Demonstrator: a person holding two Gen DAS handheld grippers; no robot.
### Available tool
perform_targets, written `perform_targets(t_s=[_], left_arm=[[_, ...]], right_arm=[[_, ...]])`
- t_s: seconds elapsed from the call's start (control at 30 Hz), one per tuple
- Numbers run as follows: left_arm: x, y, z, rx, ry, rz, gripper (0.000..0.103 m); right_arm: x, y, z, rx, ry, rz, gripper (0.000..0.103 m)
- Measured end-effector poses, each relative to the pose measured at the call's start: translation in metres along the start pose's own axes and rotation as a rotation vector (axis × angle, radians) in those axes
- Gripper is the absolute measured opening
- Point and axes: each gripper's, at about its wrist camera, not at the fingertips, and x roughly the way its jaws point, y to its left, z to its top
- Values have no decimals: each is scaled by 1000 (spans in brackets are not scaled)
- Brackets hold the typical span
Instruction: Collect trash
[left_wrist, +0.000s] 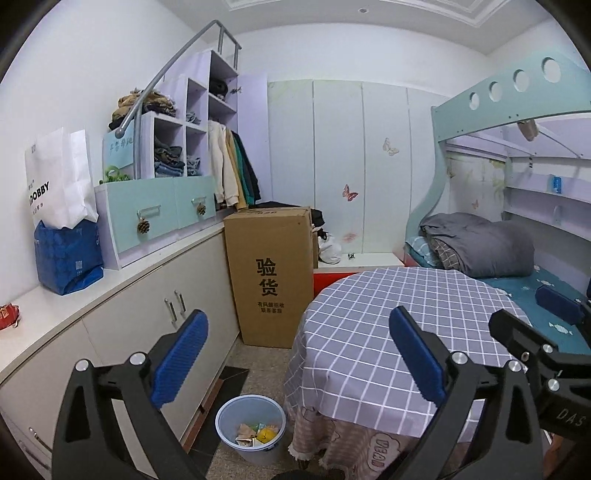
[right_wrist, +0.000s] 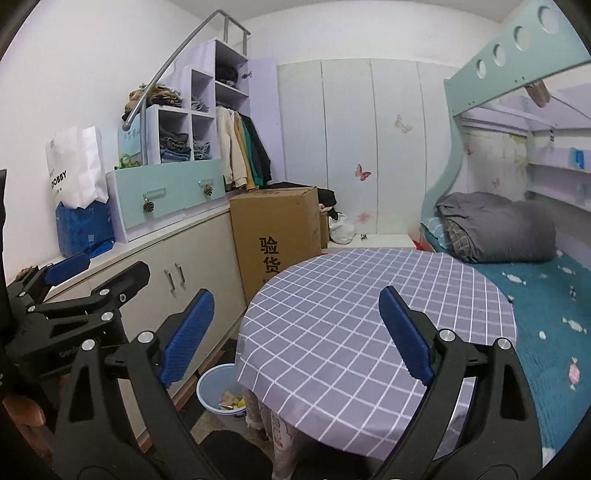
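Both pairs of tongs stand wide open and empty above a round counter (right_wrist: 369, 325) draped in a grey-violet checked cloth, in a small bedroom. The left tongs (left_wrist: 299, 358) point level across the counter's left edge, their blue ribbed pads (left_wrist: 181, 354) far apart with nothing between them; the right tongs (right_wrist: 295, 336) hang over the middle of the cloth, equally spread and holding nothing. Each pair shows at the edge of the other's view. The trash (left_wrist: 256, 432), crumpled wrappers in tan, yellow and green, lies in the bottom of a pale blue bin (left_wrist: 229, 406) on the floor, just beside the counter's skirted left side and in front of a low white cabinet (left_wrist: 147, 295); what the scraps are made of cannot be told from this distance. The cloth itself is bare. A tall brown cardboard box (left_wrist: 273, 273) printed with black characters stands on the floor behind the bin, against the cabinet's end. On top of the cabinet sit a white paper bag (left_wrist: 59, 177) tucked in a blue bag (left_wrist: 70, 258) and a mint-fronted drawer unit (left_wrist: 159, 214) with folded clothes in the cubbies above. To the right, a bunk bed (right_wrist: 554, 332) with a teal sheet carries a rolled grey quilt (right_wrist: 498, 229).
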Motion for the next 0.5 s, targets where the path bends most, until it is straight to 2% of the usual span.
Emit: perform_targets(t_s=[0.17, 0.5], left_arm=[[-9, -8, -8, 25, -20, 6, 97], [-6, -11, -16, 23, 8, 5, 97]], right_arm=[[-5, -3, -7, 2, 7, -6, 89], [-5, -3, -10, 12, 14, -14, 89]])
